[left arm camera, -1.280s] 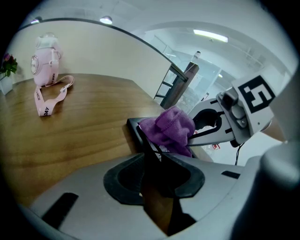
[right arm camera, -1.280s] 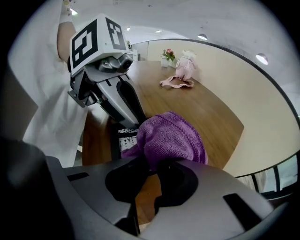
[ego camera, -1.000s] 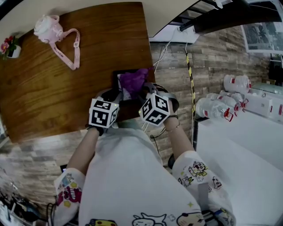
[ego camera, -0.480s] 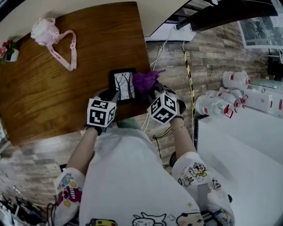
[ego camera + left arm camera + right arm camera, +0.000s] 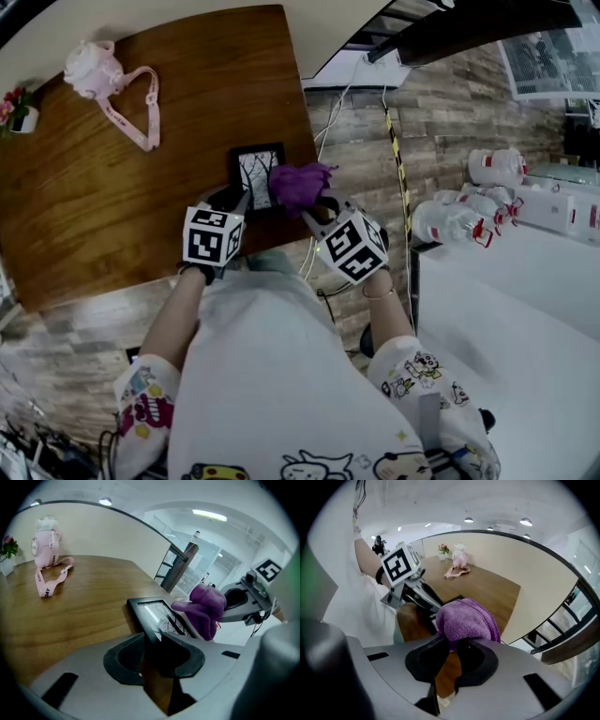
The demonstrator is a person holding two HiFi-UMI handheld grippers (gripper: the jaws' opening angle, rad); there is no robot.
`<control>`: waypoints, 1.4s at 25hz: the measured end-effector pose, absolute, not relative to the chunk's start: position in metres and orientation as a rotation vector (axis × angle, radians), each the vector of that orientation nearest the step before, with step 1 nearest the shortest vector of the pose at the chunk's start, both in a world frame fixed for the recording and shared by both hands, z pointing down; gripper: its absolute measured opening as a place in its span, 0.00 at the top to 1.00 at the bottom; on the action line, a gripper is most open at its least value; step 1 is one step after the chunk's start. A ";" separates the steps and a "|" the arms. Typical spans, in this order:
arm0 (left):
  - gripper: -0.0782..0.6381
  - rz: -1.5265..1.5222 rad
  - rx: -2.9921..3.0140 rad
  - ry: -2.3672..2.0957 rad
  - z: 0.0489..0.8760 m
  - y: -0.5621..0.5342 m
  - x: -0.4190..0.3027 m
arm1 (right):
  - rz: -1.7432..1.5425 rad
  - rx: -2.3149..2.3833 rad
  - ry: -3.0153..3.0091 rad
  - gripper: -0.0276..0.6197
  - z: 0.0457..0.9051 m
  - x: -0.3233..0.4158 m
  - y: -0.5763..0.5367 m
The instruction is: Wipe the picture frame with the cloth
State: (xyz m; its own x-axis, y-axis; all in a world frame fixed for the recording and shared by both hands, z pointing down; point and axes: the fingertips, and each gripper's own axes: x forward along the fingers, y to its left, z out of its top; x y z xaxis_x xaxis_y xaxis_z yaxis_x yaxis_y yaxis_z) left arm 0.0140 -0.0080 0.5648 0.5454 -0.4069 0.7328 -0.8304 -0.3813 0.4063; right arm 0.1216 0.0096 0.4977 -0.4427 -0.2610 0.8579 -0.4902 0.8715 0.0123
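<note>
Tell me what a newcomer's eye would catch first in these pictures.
The bunched purple cloth stands out most, pinched in the right hand-held gripper by the right edge of the small black picture frame. The left hand-held gripper clamps that frame's near edge at the brown wooden table's right side. A pink bottle with a strap lies at the table's far left.

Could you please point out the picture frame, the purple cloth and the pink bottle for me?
picture frame [image 5: 253, 173], head view, on the middle of its glass.
purple cloth [image 5: 298, 185], head view, on the middle of the bunched fabric.
pink bottle [image 5: 86, 67], head view, on its round body, not the strap.
</note>
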 end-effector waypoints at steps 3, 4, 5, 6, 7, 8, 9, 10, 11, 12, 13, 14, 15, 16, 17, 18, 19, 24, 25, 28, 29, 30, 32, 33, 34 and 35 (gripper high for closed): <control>0.74 0.683 1.996 -1.000 0.565 -0.008 0.014 | 0.416 0.561 -2.143 0.89 0.487 0.093 0.019; 0.74 0.684 1.996 -1.001 0.565 -0.008 0.014 | 0.463 0.569 -2.167 0.89 0.486 0.085 0.021; 0.74 0.684 1.996 -1.001 0.565 -0.008 0.014 | 0.513 0.581 -2.185 0.89 0.487 0.078 0.023; 0.74 0.684 1.995 -1.002 0.565 -0.008 0.014 | 0.565 0.596 -2.199 0.89 0.490 0.072 0.025; 0.74 0.684 1.995 -1.002 0.565 -0.008 0.014 | 0.620 0.614 -2.208 0.89 0.493 0.066 0.026; 0.74 0.685 1.995 -1.002 0.565 -0.008 0.014 | 0.676 0.632 -2.212 0.89 0.497 0.062 0.027; 0.74 0.685 1.995 -1.002 0.565 -0.008 0.014 | 0.731 0.650 -2.211 0.89 0.502 0.057 0.028; 0.74 0.684 1.995 -1.001 0.565 -0.008 0.014 | 0.779 0.667 -2.206 0.89 0.507 0.054 0.029; 0.74 0.684 1.996 -1.001 0.565 -0.008 0.014 | 0.819 0.684 -2.198 0.89 0.513 0.051 0.030; 0.74 0.684 1.996 -1.001 0.565 -0.008 0.014 | 0.849 0.702 -2.188 0.89 0.519 0.049 0.031; 0.74 0.683 1.997 -1.000 0.565 -0.008 0.014 | 0.875 0.721 -2.178 0.89 0.524 0.047 0.031; 0.74 0.682 1.997 -1.000 0.565 -0.008 0.014 | 0.901 0.741 -2.170 0.89 0.529 0.046 0.031; 0.74 0.682 1.997 -1.000 0.565 -0.008 0.014 | 0.923 0.758 -2.163 0.89 0.534 0.046 0.031; 0.74 0.682 1.996 -1.000 0.565 -0.008 0.014 | 0.936 0.771 -2.156 0.89 0.538 0.045 0.031; 0.74 0.682 1.996 -1.000 0.565 -0.008 0.014 | 0.937 0.781 -2.150 0.89 0.542 0.045 0.031; 0.74 0.682 1.996 -1.001 0.565 -0.008 0.014 | 0.930 0.789 -2.144 0.89 0.545 0.046 0.032; 0.74 0.682 1.997 -1.001 0.565 -0.008 0.014 | 0.917 0.796 -2.140 0.89 0.547 0.046 0.032; 0.74 0.682 1.994 -1.000 0.566 -0.008 0.013 | 0.830 0.810 -2.105 0.89 0.550 0.046 0.031; 0.74 0.682 1.994 -1.000 0.565 -0.008 0.014 | 0.824 0.809 -2.098 0.89 0.550 0.047 0.031; 0.74 0.684 1.999 -1.001 0.565 -0.008 0.014 | 0.801 0.798 -2.082 0.89 0.550 0.051 0.032; 0.74 0.684 1.999 -1.000 0.565 -0.008 0.014 | 0.796 0.792 -2.076 0.89 0.551 0.053 0.031; 0.74 0.683 1.998 -1.000 0.565 -0.008 0.014 | 0.790 0.786 -2.069 0.89 0.551 0.055 0.031; 0.74 0.682 1.994 -1.000 0.565 -0.007 0.014 | 0.779 0.779 -2.052 0.89 0.551 0.060 0.031; 0.74 0.682 1.995 -1.000 0.565 -0.007 0.014 | 0.774 0.779 -2.044 0.89 0.550 0.064 0.031; 0.74 0.682 1.996 -1.000 0.565 -0.007 0.015 | 0.770 0.781 -2.037 0.89 0.550 0.067 0.031; 0.74 0.683 1.998 -1.000 0.565 -0.007 0.015 | 0.768 0.784 -2.032 0.89 0.549 0.071 0.031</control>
State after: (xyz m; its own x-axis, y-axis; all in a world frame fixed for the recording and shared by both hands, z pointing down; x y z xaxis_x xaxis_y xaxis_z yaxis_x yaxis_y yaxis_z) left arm 0.0151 -0.0065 0.5649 0.5450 -0.4093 0.7317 -0.8305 -0.3829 0.4045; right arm 0.0706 0.0311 0.5494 -0.4807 -0.2537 0.8393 -0.7456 0.6221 -0.2390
